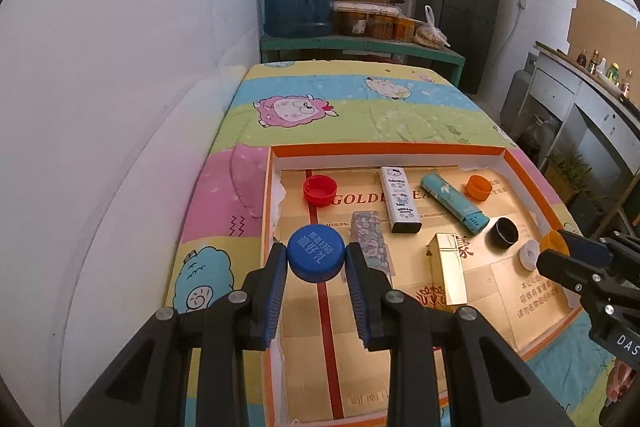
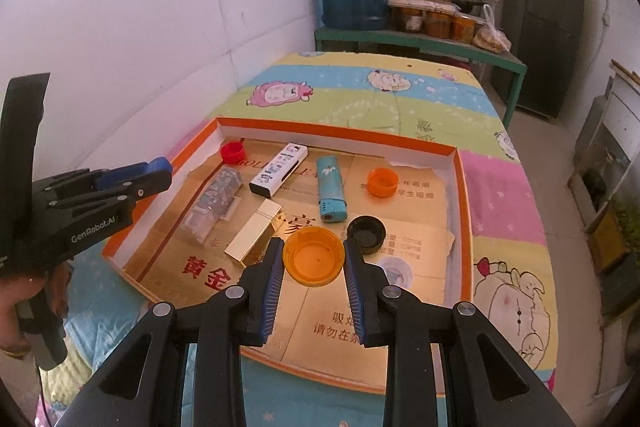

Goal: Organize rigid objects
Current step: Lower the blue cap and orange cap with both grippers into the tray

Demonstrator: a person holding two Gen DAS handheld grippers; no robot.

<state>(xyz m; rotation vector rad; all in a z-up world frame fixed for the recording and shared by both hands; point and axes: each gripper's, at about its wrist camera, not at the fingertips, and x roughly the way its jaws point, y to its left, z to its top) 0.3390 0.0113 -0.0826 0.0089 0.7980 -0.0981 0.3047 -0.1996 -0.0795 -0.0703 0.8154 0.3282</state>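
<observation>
The left hand-held gripper (image 1: 316, 259) was clamped on a blue bottle cap (image 1: 316, 253), and the right hand-held gripper (image 2: 314, 257) on an orange cap (image 2: 314, 255), both over the orange-rimmed tray (image 1: 524, 167), probably to group caps apart from the lighters (image 1: 400, 199) inside.

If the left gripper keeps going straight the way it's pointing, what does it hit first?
Probably the patterned lighter, lying just ahead of the blue cap that the left gripper holds; depth is unclear, so it may meet the tray floor there first.
</observation>
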